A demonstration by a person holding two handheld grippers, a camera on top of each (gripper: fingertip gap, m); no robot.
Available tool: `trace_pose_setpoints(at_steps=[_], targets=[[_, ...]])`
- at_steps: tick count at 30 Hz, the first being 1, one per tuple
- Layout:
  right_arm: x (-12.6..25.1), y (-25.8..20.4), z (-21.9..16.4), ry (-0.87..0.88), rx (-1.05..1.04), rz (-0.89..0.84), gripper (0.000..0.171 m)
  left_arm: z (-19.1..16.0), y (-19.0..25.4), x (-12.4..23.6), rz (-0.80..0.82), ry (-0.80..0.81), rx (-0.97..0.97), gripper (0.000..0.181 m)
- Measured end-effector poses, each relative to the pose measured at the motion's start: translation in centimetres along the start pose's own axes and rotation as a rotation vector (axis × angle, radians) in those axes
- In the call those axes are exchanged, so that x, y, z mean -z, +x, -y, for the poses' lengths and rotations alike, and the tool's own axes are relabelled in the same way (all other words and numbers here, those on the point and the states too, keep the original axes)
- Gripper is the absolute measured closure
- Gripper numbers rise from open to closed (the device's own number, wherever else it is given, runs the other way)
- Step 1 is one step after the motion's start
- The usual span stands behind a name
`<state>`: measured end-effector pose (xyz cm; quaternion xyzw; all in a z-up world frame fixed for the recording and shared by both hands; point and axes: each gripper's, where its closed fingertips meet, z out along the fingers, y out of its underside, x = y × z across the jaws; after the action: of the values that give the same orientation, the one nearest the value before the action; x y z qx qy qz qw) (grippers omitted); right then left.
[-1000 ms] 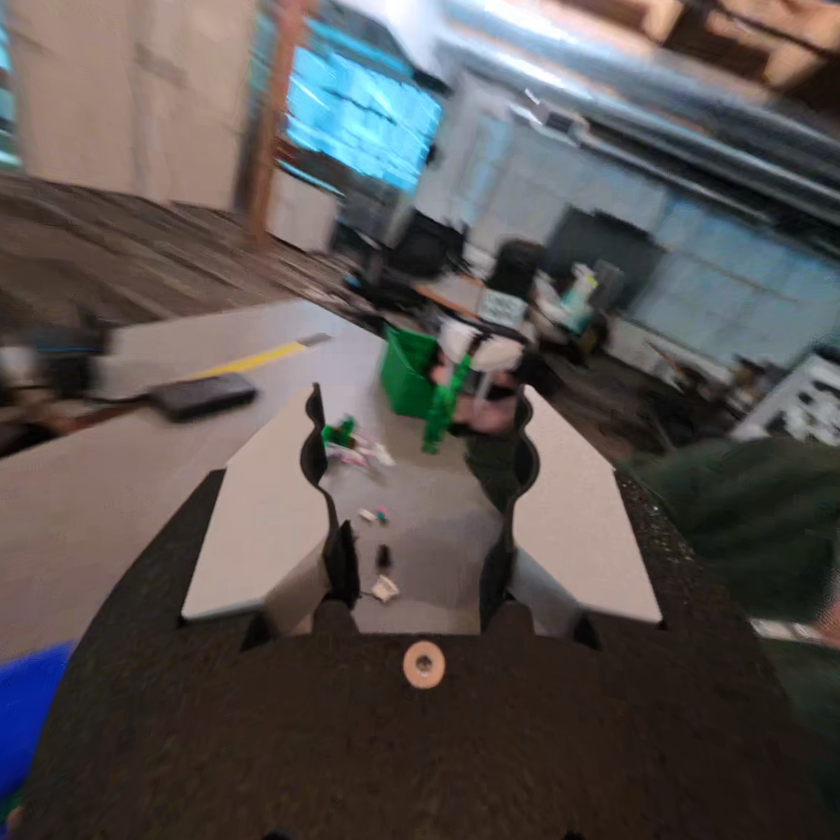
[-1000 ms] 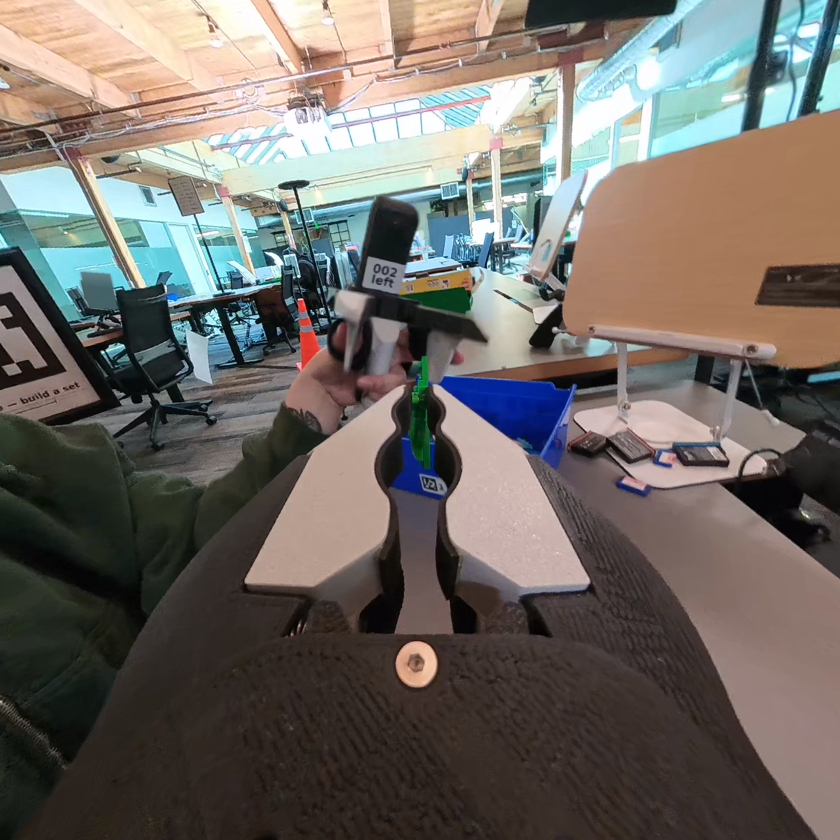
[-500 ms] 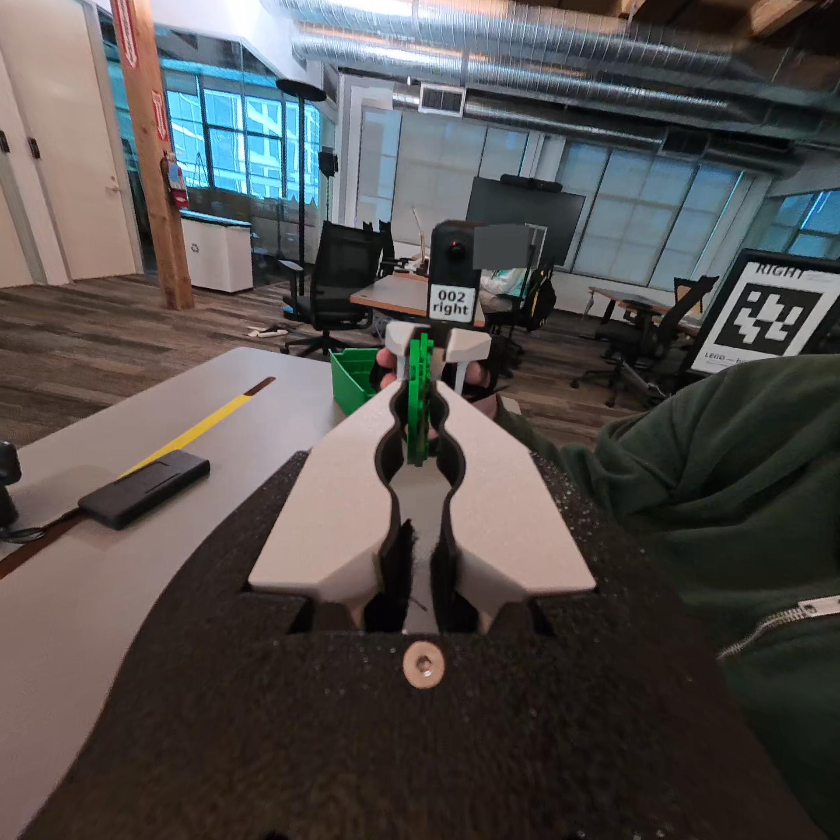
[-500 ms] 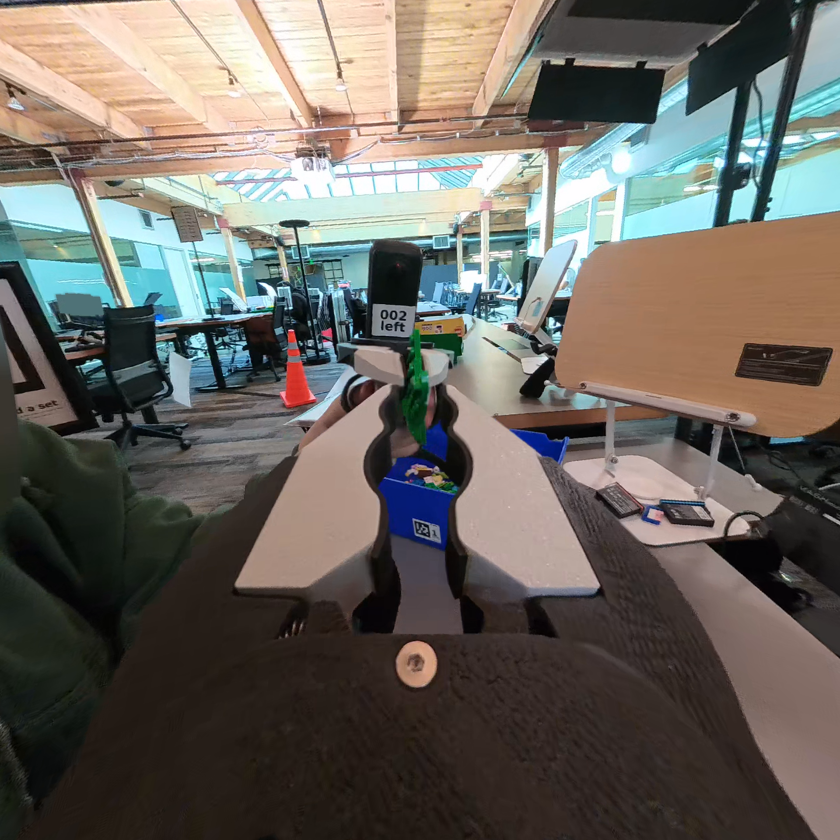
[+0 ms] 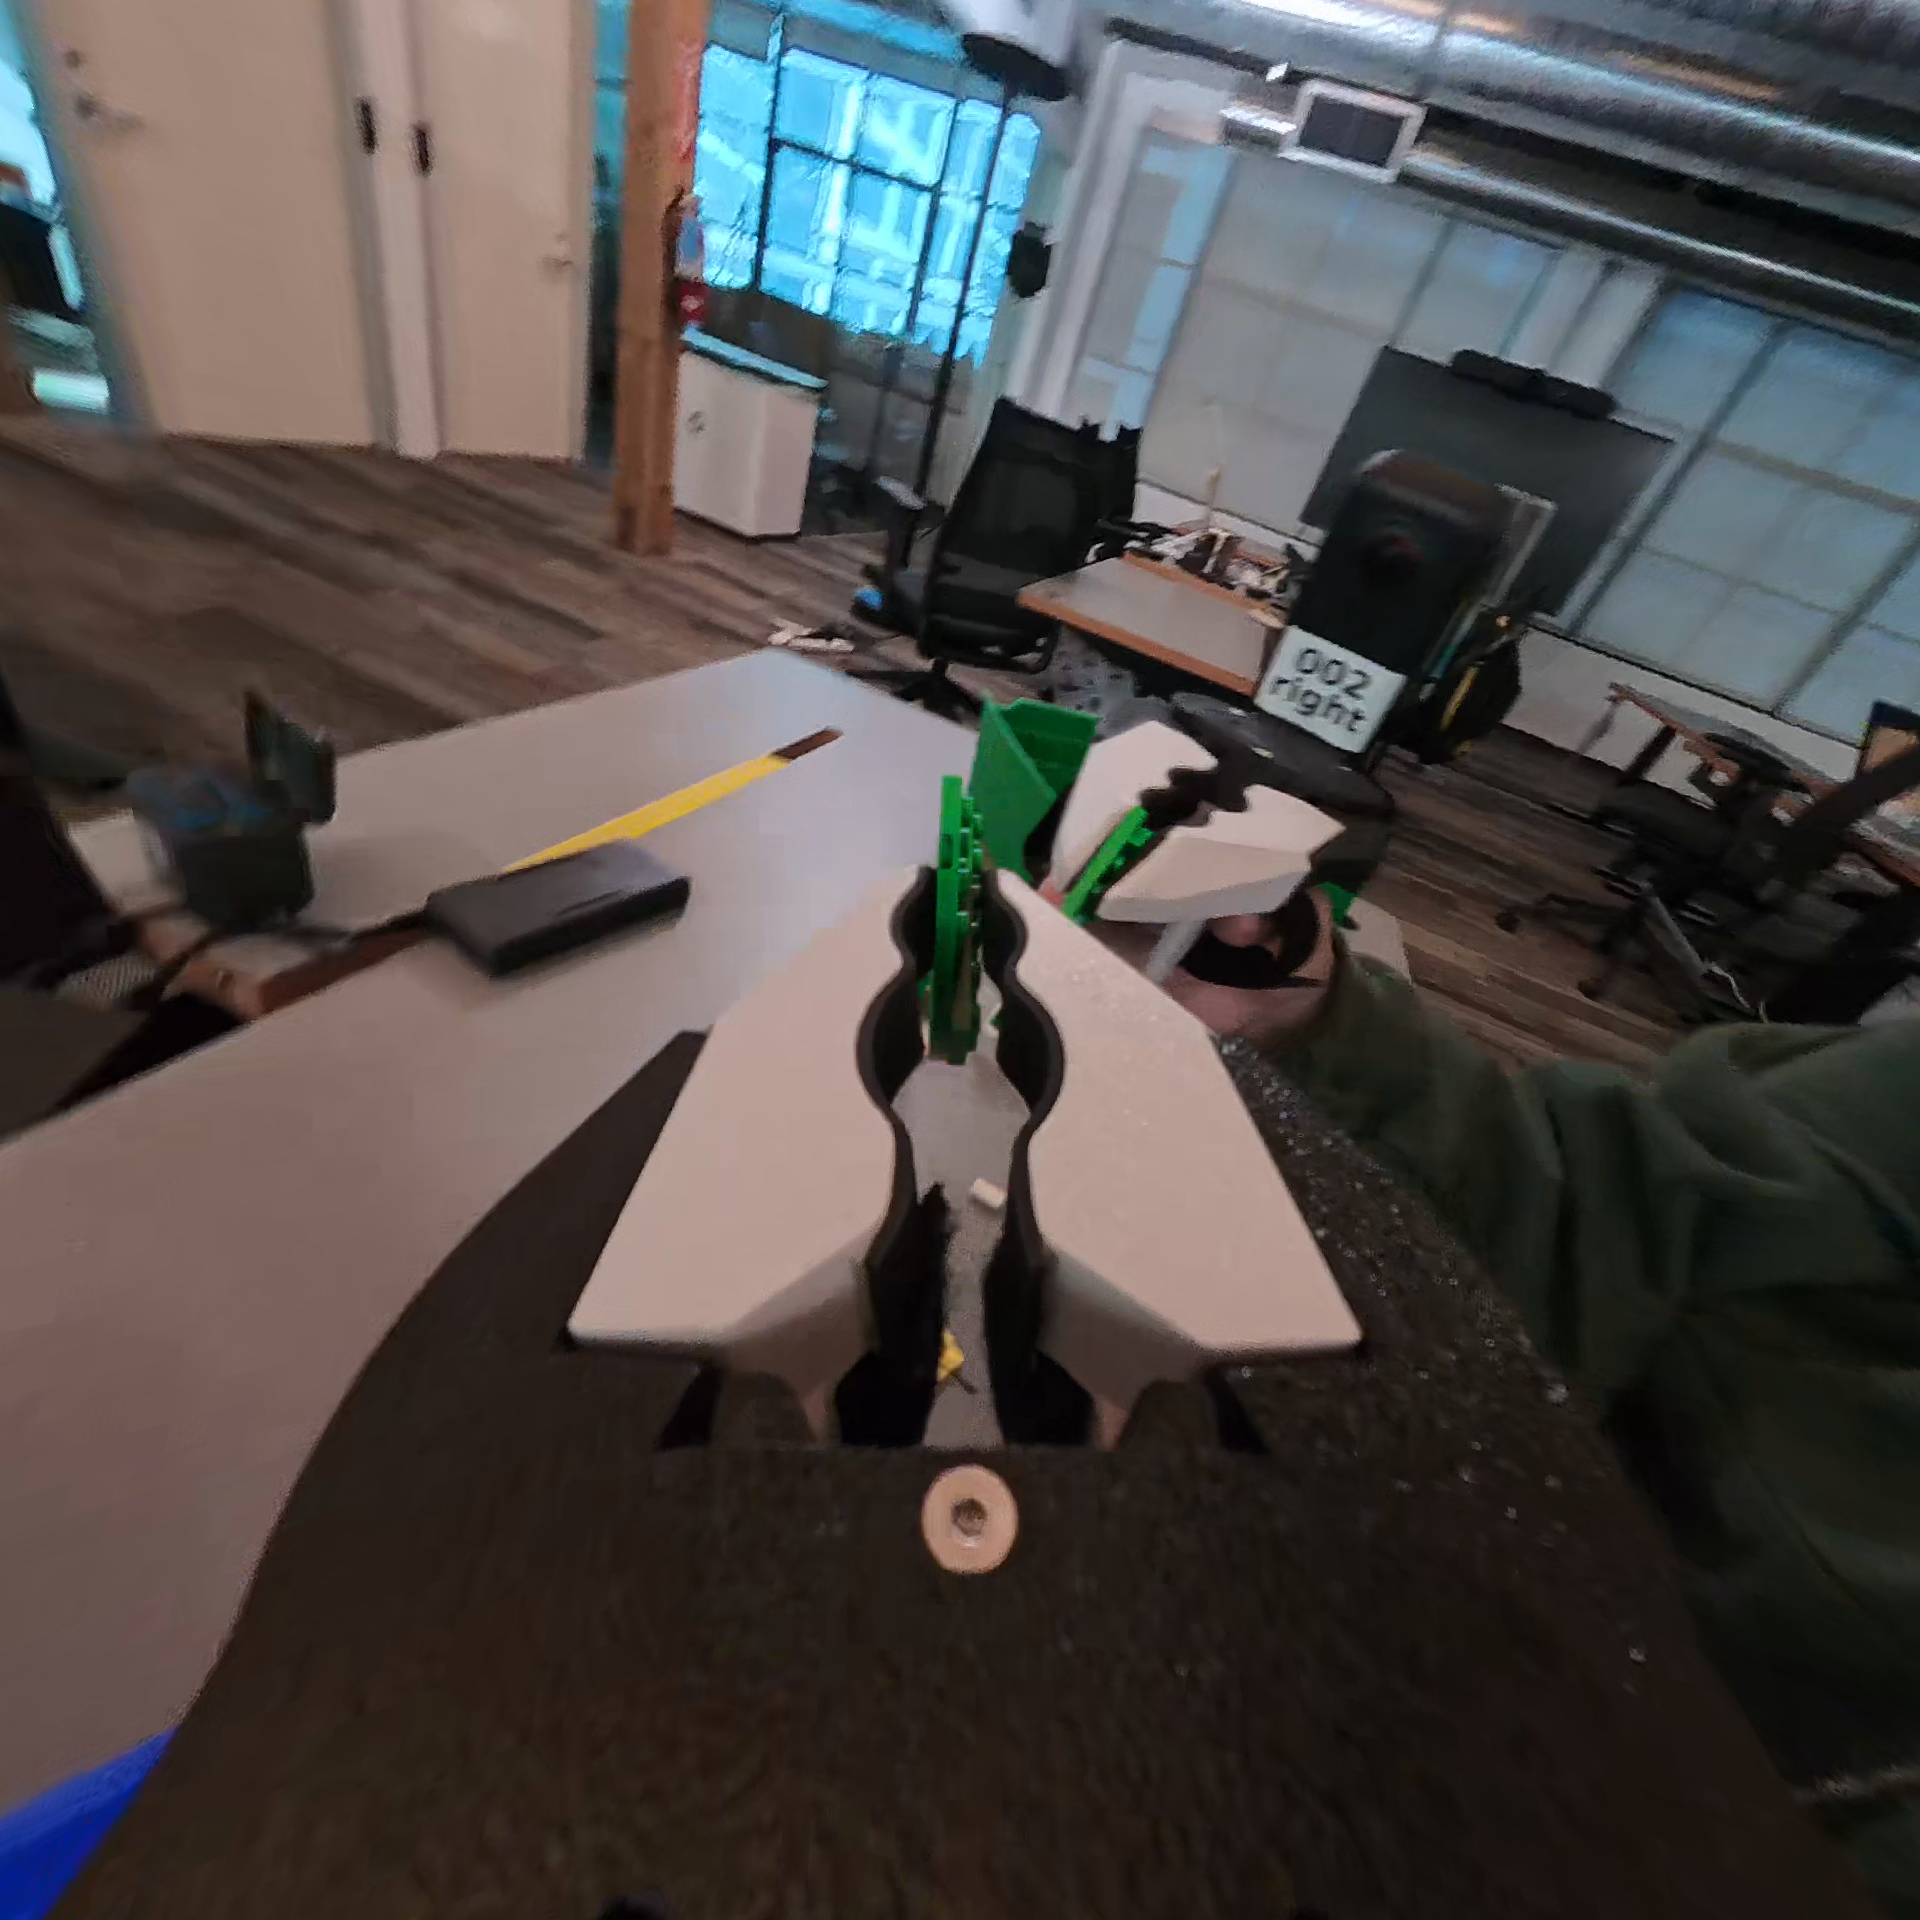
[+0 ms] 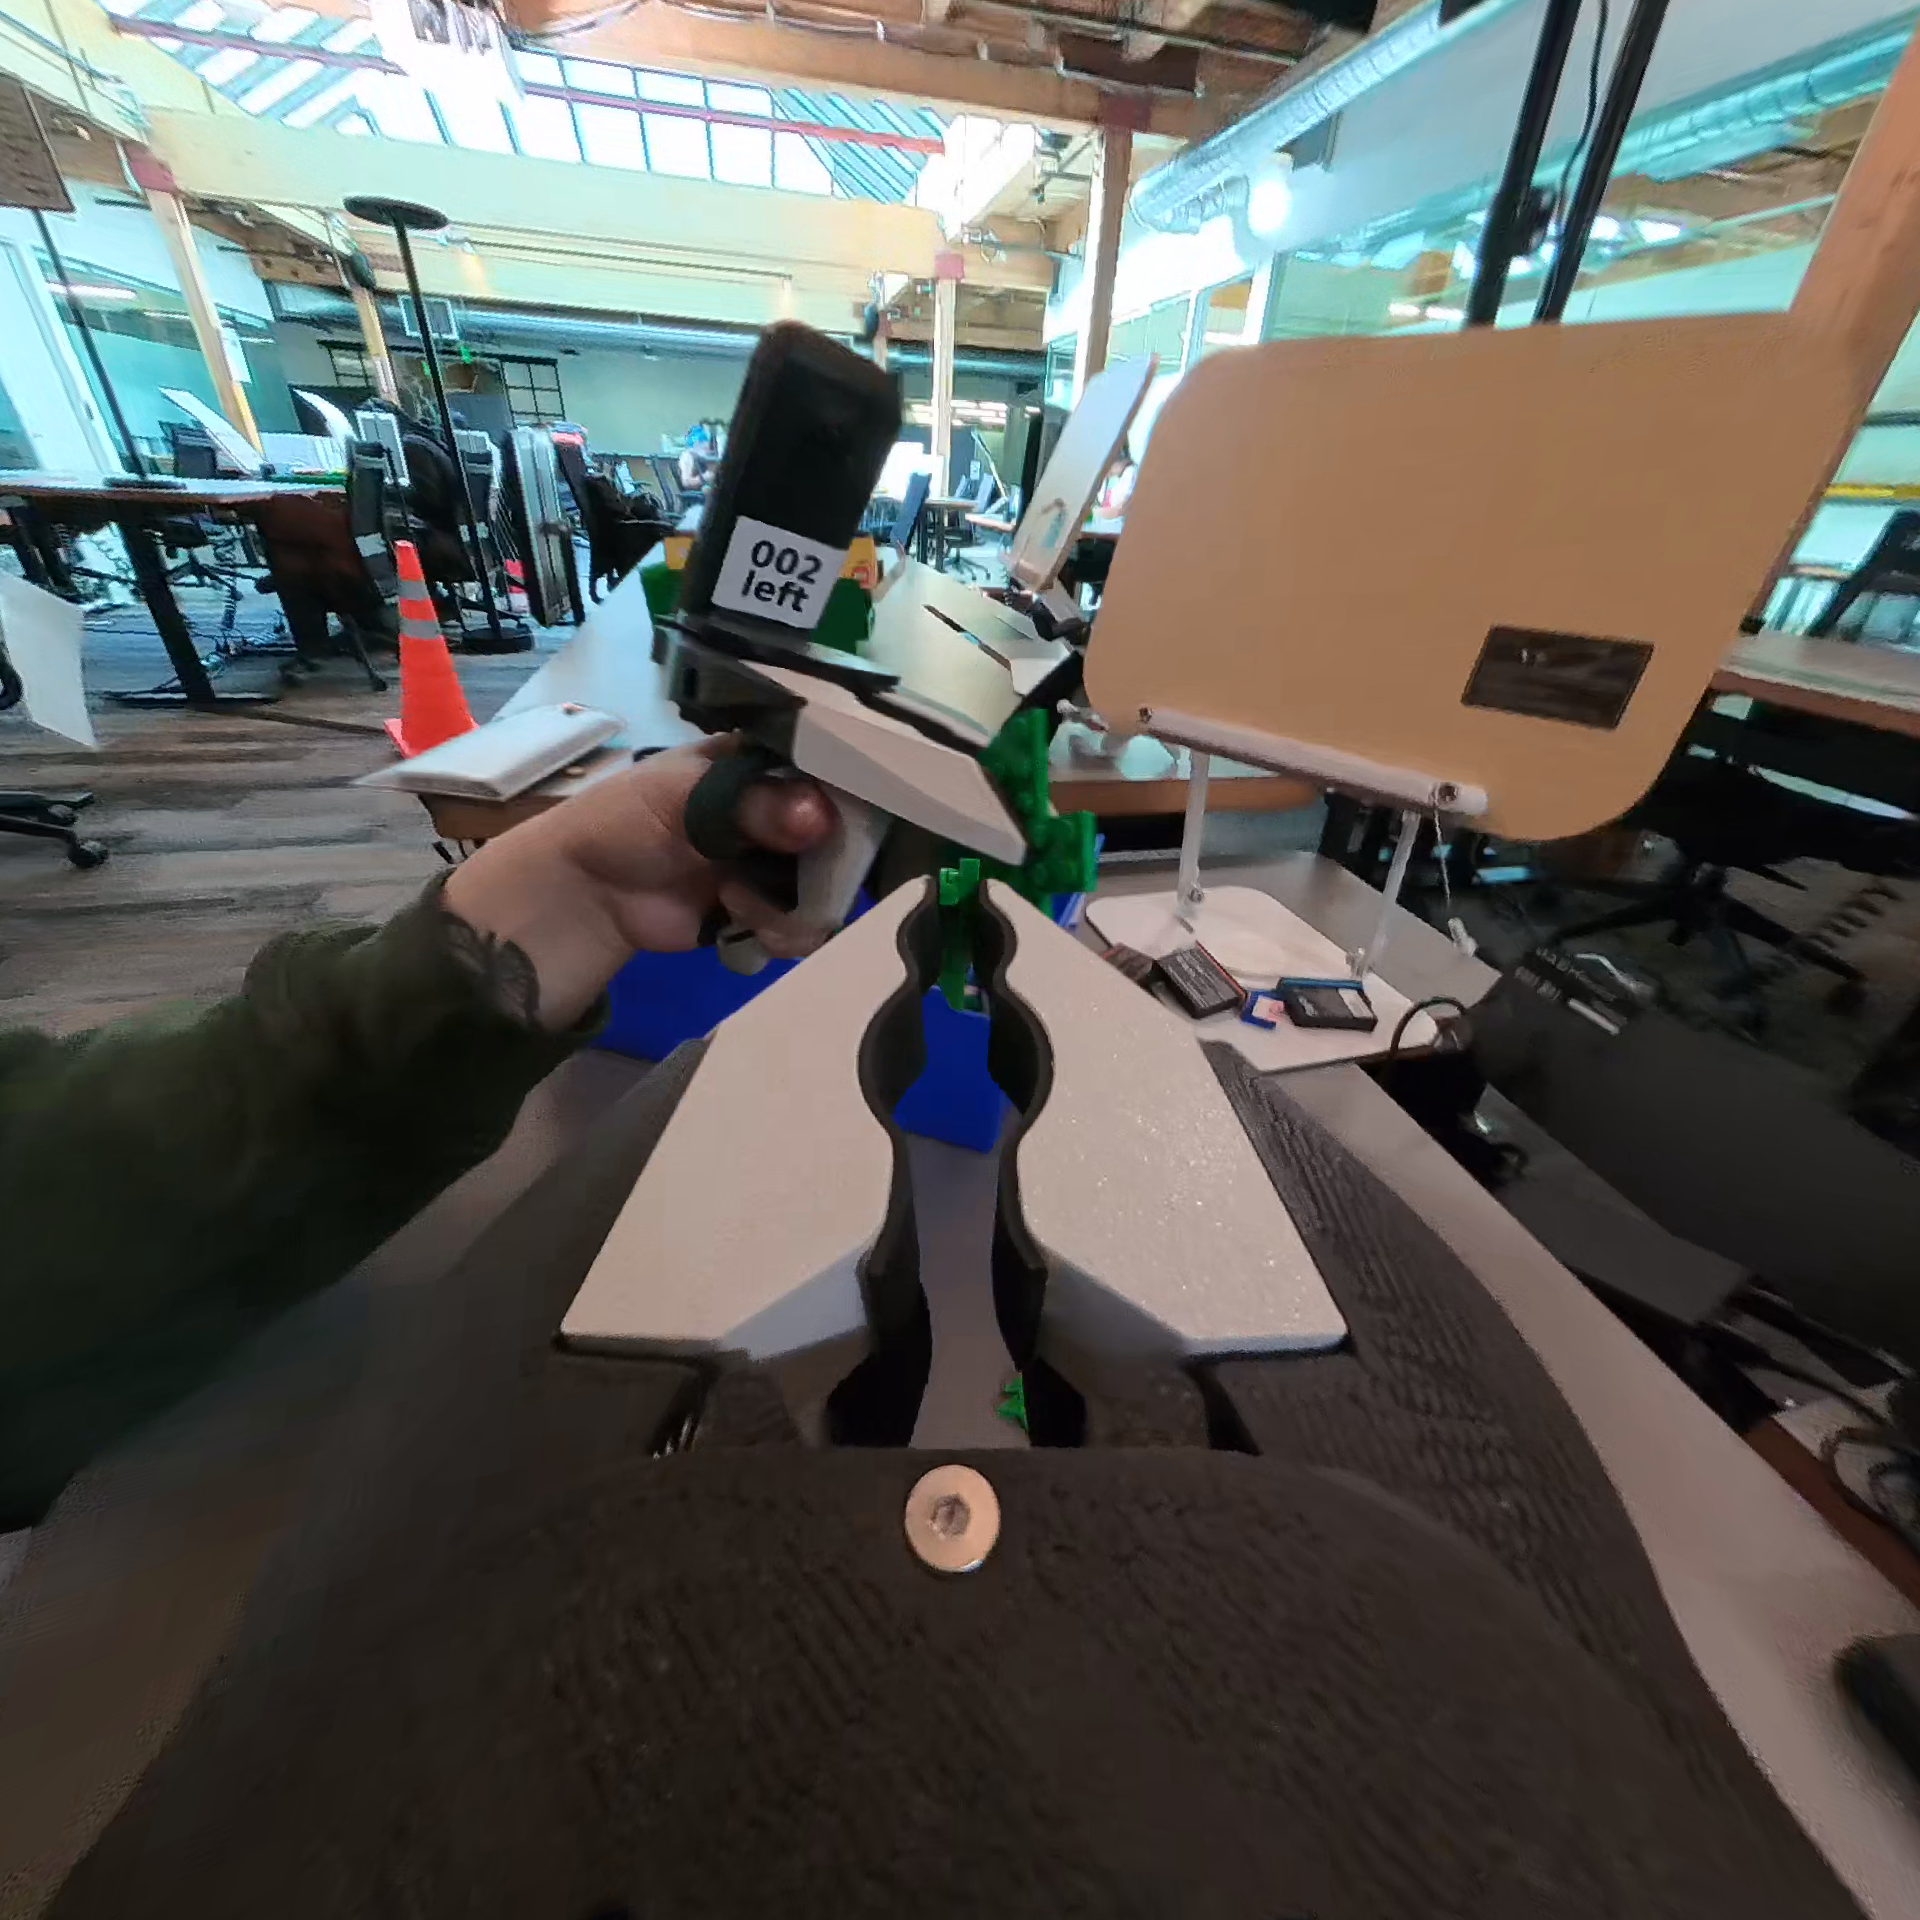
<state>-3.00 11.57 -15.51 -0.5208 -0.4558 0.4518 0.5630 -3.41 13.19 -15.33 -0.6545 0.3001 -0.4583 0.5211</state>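
Note:
In the left wrist view, my left gripper (image 5: 958, 883) is shut on a green studded plate (image 5: 954, 940) held upright above the grey table (image 5: 312, 1195). My right gripper (image 5: 1179, 847) is just beyond it, tilted, shut on a thin green piece (image 5: 1107, 868). In the right wrist view, my right gripper (image 6: 956, 894) grips that thin green piece (image 6: 958, 920) at its tips. The left gripper (image 6: 1003, 800) slants down from the upper left with its green plate (image 6: 1049, 821) close above. I cannot tell whether the two green parts touch.
A green bin (image 5: 1029, 764) stands at the table's far edge. A black flat device (image 5: 556, 904) and a yellow strip (image 5: 675, 800) lie at the left. A blue bin (image 6: 675, 997) sits behind my right gripper. A wooden board on a white stand (image 6: 1455, 582) with small cards (image 6: 1247, 987) is at the right.
My left gripper went from open to shut on the green piece that the right one held. Since then both grippers have tilted away from facing head-on, each gripping green.

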Motion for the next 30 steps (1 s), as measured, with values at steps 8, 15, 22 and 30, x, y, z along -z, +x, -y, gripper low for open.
trace_pose_setpoints(at_steps=[8,15,22,30], targets=[[-0.1,2.6,-3.0,-0.050,-0.141,-0.030,0.168,-2.1,-4.3,1.2,0.102,-0.031,0.162,0.176],[0.3,3.2,-4.8,-0.141,-0.282,-0.009,0.168,-6.8,-3.9,2.0,0.055,-0.279,0.341,0.175],[0.7,3.4,-5.7,-0.153,-0.409,0.031,0.168,-15.9,-5.7,1.0,0.153,-0.671,0.540,0.171],[1.6,3.1,-1.7,0.018,-0.287,0.040,0.168,-8.6,-3.1,-2.1,-0.039,-0.342,0.317,0.128]])
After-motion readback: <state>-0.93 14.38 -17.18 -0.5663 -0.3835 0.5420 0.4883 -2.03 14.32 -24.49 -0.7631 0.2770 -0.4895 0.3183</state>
